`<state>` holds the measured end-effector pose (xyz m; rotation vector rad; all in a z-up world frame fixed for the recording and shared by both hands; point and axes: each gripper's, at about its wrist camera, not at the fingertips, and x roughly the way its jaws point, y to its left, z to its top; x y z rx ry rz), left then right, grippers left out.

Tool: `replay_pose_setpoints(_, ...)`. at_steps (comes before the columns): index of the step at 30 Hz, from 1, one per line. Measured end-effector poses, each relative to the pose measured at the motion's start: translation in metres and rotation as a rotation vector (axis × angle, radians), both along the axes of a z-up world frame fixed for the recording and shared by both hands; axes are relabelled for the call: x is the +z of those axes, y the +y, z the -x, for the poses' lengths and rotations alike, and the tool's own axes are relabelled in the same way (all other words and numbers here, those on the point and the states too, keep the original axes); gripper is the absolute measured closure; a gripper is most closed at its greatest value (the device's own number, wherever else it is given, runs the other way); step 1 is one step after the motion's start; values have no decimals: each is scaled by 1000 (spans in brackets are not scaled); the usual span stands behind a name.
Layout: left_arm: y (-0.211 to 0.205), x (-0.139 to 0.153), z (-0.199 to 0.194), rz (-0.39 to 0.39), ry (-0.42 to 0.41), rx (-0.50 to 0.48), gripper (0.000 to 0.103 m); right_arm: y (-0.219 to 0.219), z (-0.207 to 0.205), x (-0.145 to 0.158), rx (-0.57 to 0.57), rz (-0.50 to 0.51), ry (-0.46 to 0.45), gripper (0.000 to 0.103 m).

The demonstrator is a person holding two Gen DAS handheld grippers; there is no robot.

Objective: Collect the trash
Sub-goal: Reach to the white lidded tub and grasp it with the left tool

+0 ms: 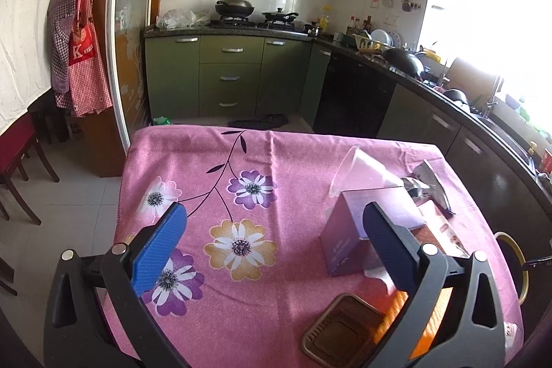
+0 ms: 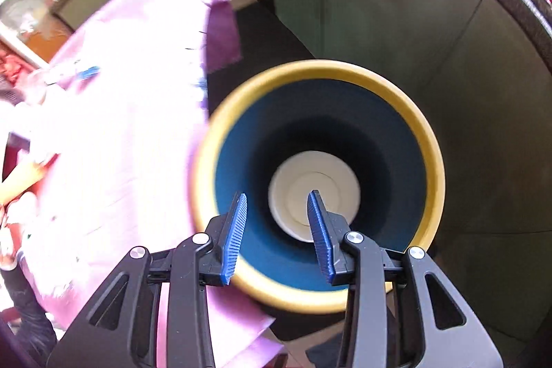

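1. Hovering over the bin (image 2: pixel 321 185), the right claw (image 2: pixel 276 237) has its blue pads partly apart with nothing between them; a white round item (image 2: pixel 293 181) lies at the bottom of the bin, below the pads. I judge the drop as made, so the sound move is to lift straight clear of the yellow rim (image 2: pixel 427 140) without knocking it.

2. Holding nothing, the left claw (image 1: pixel 272 244) stands wide open above the desk (image 1: pixel 276 299), its pads on either side of bare flowered cloth.

3. Nearest that claw lie a brown ribbed tray (image 1: pixel 341 337) and an orange item (image 1: pixel 396 309) partly hidden behind the right-hand finger; what the orange item is I cannot tell.

4. Just beyond stands a purple box (image 1: pixel 348 240), with a reddish flat packet (image 1: pixel 445 233) beside it at the desk's right side.

5. Farther on, a clear plastic cup (image 1: pixel 362 171) lies on its side, touching or nearly touching a crumpled silver wrapper (image 1: pixel 427 181).

6. The bin's rim also shows past the desk's right edge in the left wrist view, so the bin sits on the floor close beside the desk.

7. Light pieces such as the cup and wrapper will likely crush or slip; closing gently across the cup's wall, not its open mouth, seems wise.

8. Taking near items first should keep the claw from sweeping the rest off the desk.
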<state>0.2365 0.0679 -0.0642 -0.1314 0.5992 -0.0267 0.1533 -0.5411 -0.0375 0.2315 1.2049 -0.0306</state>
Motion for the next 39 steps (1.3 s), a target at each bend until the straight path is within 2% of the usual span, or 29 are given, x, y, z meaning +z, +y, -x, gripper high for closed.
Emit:
replay_pose_setpoints(4,-8,15,58,37,-41,-91,6,28,43,13,33,-35,-69,62)
replay_pose_setpoints(7,-19,13,99,32,-53,-159,6,48,62,17,52,-65,-101,62)
replay_pose_setpoints(9,-27,7,118,23,-45,-188,6,61,83,2,58,-85,-116,60)
replay_pose_setpoints(12,-37,-5,141,-5,-34,-218,6,72,86,-28,59,-94,-134,57)
replay_pose_setpoints(15,-51,-19,146,-51,-15,-245,6,76,98,-35,55,-120,-153,57)
replay_pose_setpoints(17,-57,-28,143,-80,16,-245,6,86,96,-53,57,-139,-163,57)
replay_pose_setpoints(26,-75,-53,138,-114,79,-266,7,96,107,-66,48,-224,-182,56)
replay_pose_setpoints(28,-78,-54,138,-123,79,-268,11,96,107,-68,45,-233,-182,56)
replay_pose_setpoints(35,-81,-62,130,-127,112,-274,36,97,106,-70,41,-252,-192,55)
replay_pose_setpoints(37,-81,-65,129,-127,117,-280,44,97,106,-69,40,-251,-198,55)
replay_pose_setpoints(39,-83,-66,129,-124,123,-288,56,97,105,-68,38,-250,-205,55)
